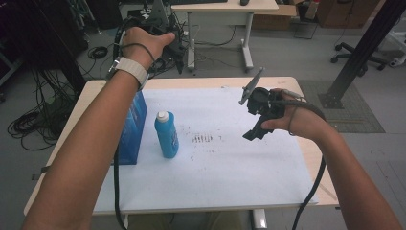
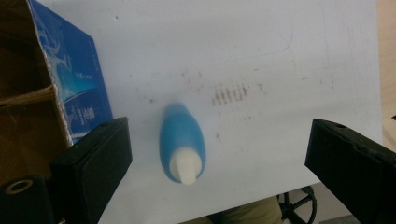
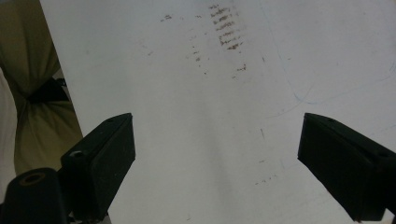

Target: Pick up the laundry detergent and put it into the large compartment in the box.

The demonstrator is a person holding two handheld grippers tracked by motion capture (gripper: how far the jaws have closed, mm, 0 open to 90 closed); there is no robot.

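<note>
Both the left gripper [image 2: 217, 154] and right gripper [image 3: 217, 158] hang wide open, the left above the upright blue bottle [image 2: 182, 142].

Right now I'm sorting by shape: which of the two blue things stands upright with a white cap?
The blue bottle, round and white-capped; the blue box beside it is flat-sided and open-topped.
</note>
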